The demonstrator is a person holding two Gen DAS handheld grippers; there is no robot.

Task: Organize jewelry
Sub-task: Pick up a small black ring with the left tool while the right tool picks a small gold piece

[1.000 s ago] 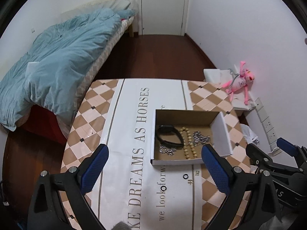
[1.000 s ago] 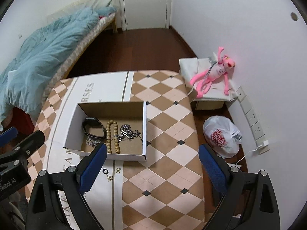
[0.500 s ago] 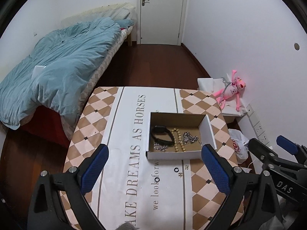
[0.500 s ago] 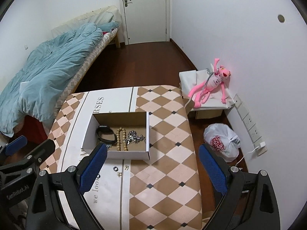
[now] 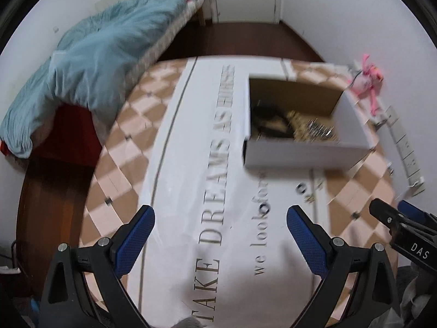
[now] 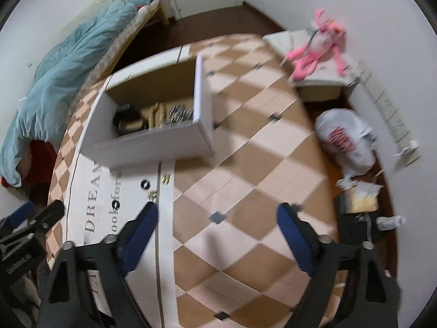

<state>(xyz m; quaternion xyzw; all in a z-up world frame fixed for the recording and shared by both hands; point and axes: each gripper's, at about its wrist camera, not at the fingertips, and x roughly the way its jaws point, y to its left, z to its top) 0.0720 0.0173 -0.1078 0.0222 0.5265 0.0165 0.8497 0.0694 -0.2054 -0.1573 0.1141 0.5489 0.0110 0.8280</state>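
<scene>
Pink plush (image 6: 318, 45), white bag (image 6: 345, 139) right of table (image 6: 245, 147); box (image 5: 297, 153) ahead

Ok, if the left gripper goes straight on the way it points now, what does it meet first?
Probably the white printed tablecloth: the open left gripper aims at bare cloth by the lettering. The small black ring lies just right of that line, and the white cardboard box farther right. Blur makes depth uncertain.
</scene>
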